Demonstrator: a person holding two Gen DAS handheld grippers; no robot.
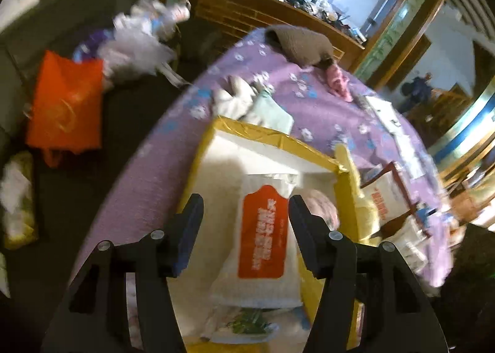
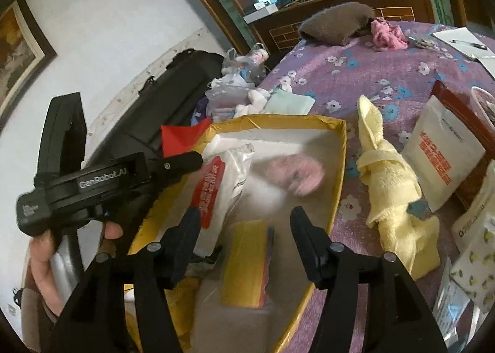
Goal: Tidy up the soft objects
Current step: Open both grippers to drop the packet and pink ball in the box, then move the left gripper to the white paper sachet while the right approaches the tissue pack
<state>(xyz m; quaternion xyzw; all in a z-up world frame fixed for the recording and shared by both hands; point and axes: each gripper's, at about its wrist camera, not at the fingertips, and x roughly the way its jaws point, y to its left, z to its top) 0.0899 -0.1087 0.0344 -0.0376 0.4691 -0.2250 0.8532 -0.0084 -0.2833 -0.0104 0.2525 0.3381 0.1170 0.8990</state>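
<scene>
A yellow-rimmed box (image 1: pixel 247 130) (image 2: pixel 340 149) lies on the purple flowered bedspread (image 2: pixel 371 74). My left gripper (image 1: pixel 246 217) is open above the box, its jaws on either side of a white tissue pack with an orange label (image 1: pixel 263 235); the pack also shows in the right wrist view (image 2: pixel 222 180), leaning in the box. A blurred pink soft thing (image 2: pixel 294 175) is in the box. My right gripper (image 2: pixel 244 226) is open and empty over the box, above a yellow pack (image 2: pixel 247 263). A yellow towel (image 2: pixel 389 186) lies right of the box.
More tissue packs (image 2: pixel 442 155) sit at the right. A brown cushion (image 2: pixel 334 25), a pink cloth (image 2: pixel 388 33), a pale green cloth (image 2: pixel 289 101) and white soft items (image 2: pixel 255 99) lie farther on the bed. Bags and an orange bag (image 1: pixel 66 99) are left of the bed.
</scene>
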